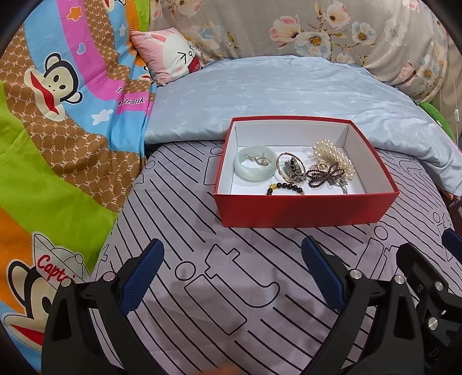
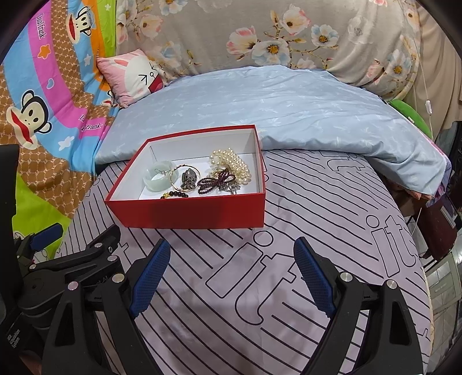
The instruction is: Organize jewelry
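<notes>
A red box (image 1: 306, 207) with a white inside sits on the lilac striped bedsheet; it also shows in the right wrist view (image 2: 190, 212). Inside lie a pale jade bangle (image 1: 254, 167), a gold bangle with a dark ornament (image 1: 291, 168), a pearl string (image 1: 335, 155), a dark red bead bow (image 1: 324, 174) and a dark bead bracelet (image 1: 286, 189). My left gripper (image 1: 232, 274) is open and empty, in front of the box. My right gripper (image 2: 231, 277) is open and empty, in front of the box and to its right.
A light blue quilt (image 1: 288, 95) lies folded behind the box. A cartoon monkey blanket (image 1: 57, 115) covers the left side. A pink rabbit pillow (image 1: 170, 54) and a floral cushion (image 1: 288, 26) lie at the back. The bed's right edge drops off (image 2: 433, 230).
</notes>
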